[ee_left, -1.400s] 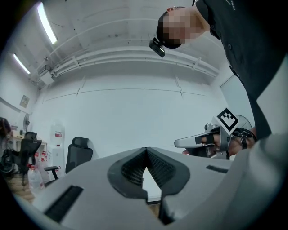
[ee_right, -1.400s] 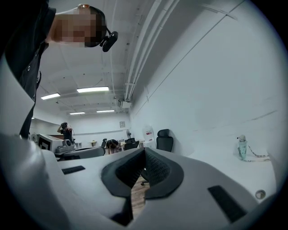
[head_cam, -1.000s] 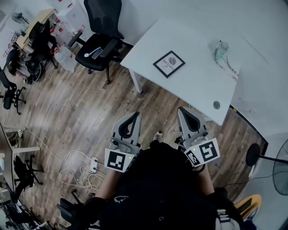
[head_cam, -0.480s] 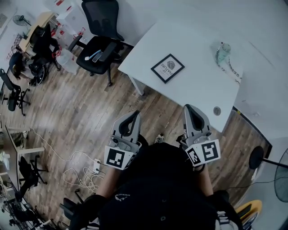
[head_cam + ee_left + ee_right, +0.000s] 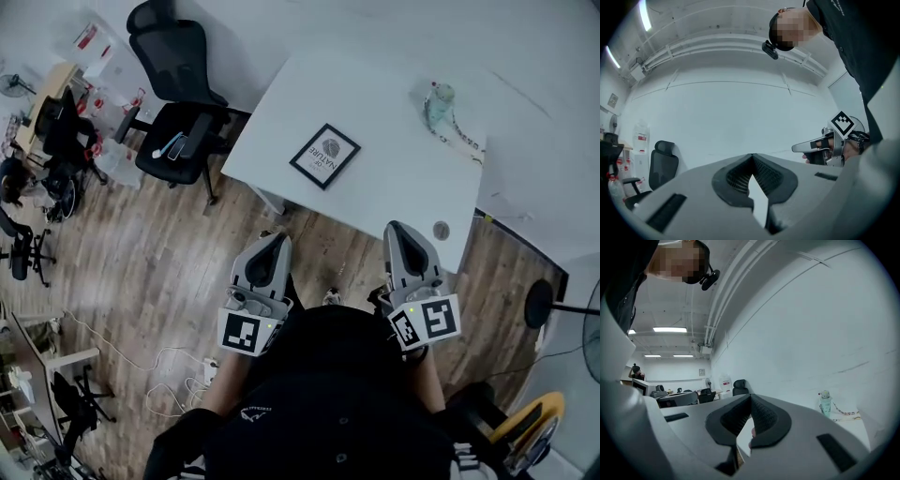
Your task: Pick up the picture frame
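- Right, only the head view gives us the picture frame [image 5: 324,156]: it lies flat and face up on the white table [image 5: 394,192], towards the table's near left edge.
- We see the left gripper [image 5: 277,240] and the right gripper [image 5: 399,229] held out level over the wooden floor [image 5: 141,262], side by side and well apart from the frame.
- The right one's tip sits near the table's near edge, close to a small round cap [image 5: 441,230] in the top.
- In the left gripper view the jaws meet at the tips, closed on nothing, with plain white wall [image 5: 740,108] beyond them.
- That same view catches the right gripper off to the side, its marker cube on top.
- In the right gripper view the jaws are together too, with nothing held. A small pale patch shows low in the gap, and we can't tell what it is.
- A water bottle [image 5: 437,101] stands at the table's far right corner, a patterned strap [image 5: 466,142] trailing beside it. The right gripper view picks the bottle up beyond its right jaw.
- A black office chair [image 5: 178,103] stands just left of the table, and the left gripper view shows it at its left edge.
- Between the grippers and the frame we see only floor and bare table top.
- The person's dark top [image 5: 328,403] fills the bottom of the head view.
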`<action>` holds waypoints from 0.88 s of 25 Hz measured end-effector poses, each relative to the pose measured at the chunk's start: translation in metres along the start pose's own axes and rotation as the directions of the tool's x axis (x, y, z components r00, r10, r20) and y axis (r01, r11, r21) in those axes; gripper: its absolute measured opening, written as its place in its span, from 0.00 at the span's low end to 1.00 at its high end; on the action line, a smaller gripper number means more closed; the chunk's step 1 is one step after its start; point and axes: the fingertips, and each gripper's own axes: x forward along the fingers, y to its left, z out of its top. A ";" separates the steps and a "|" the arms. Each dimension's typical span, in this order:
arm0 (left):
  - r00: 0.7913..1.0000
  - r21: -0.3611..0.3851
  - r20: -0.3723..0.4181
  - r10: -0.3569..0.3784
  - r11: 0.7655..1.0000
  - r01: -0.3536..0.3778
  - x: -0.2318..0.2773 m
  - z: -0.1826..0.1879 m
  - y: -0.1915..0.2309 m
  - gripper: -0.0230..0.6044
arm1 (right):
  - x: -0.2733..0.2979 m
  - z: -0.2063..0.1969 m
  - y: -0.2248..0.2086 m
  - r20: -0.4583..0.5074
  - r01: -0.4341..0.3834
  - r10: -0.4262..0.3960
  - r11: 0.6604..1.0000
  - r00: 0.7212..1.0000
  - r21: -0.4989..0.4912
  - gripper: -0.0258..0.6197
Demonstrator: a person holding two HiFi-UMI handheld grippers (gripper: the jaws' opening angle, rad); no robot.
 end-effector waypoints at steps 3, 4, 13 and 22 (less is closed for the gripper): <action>1.000 -0.012 -0.028 -0.011 1.000 0.011 0.016 -0.010 0.020 0.04 | 0.013 -0.005 -0.011 -0.016 0.072 -0.072 0.997 0.997 0.018 0.04; 0.999 -0.010 -0.034 -0.019 1.000 0.019 0.022 -0.013 0.028 0.04 | 0.019 -0.007 -0.014 -0.017 0.100 -0.100 0.995 0.995 0.028 0.04; 0.983 -0.037 -0.050 -0.178 0.984 0.176 0.097 -0.037 0.100 0.04 | 0.088 -0.014 -0.026 -0.039 0.247 -0.245 0.968 0.969 0.035 0.04; 0.939 -0.066 -0.050 -0.339 0.940 0.336 0.172 -0.042 0.151 0.04 | 0.141 -0.008 -0.052 -0.049 0.433 -0.431 0.899 0.901 0.066 0.04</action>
